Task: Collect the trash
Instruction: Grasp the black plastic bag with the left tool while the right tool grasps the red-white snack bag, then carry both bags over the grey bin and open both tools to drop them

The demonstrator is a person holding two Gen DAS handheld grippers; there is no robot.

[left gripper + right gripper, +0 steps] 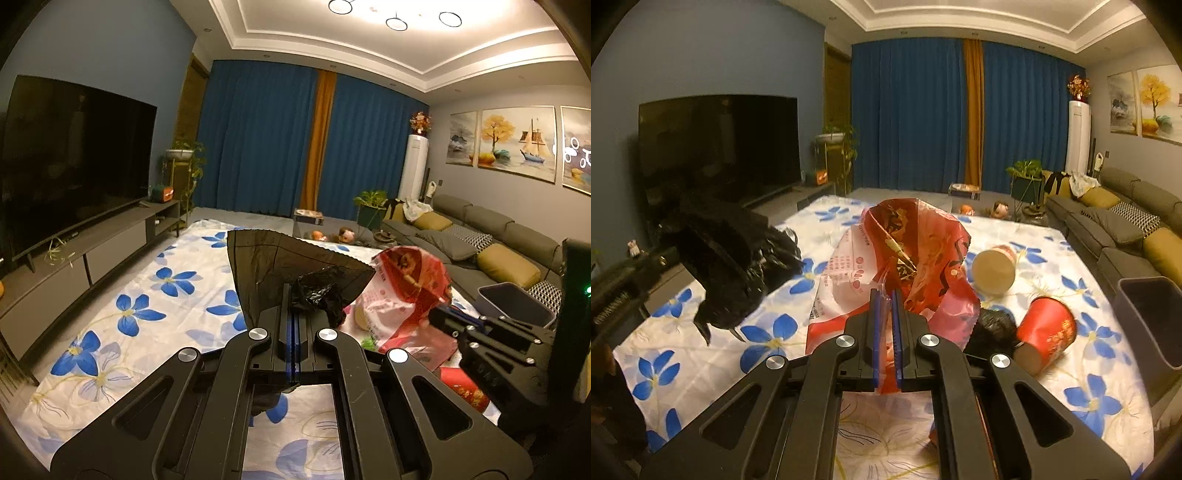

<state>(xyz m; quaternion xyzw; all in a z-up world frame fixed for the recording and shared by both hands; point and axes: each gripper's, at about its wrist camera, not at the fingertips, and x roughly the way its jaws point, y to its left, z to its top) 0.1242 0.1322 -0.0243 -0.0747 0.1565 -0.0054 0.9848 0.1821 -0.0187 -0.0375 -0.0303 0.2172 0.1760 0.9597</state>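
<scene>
Right claw nearest the lens in its own view: blue pads drawn close, clenched on a fold of the red-and-pink plastic bag. Bag stands crumpled directly ahead of that claw, rising above the fingertips, its lower edge hanging down between the pads. Bench below is covered with a white cloth printed with blue flowers. Just right of the red bag, on the cloth: a small crumpled black wad, a red paper cup on its side touching or nearly touching the wad, and behind it a second cup on its side with its pale base toward the lens. Grey bin at the bench's far right edge, well right of the red bag. Left of the red bag, raised off the cloth: left claw, pads fully together, grasping the black trash bag; in the left view a sheet of it fans up and away from the fingertips, with a crumpled bunch just right of them. From the left view the red bag sits just right of the black bag, right claw at its lower right side. Dark television left of the red bag, against the wall; sofa beyond the bin.
</scene>
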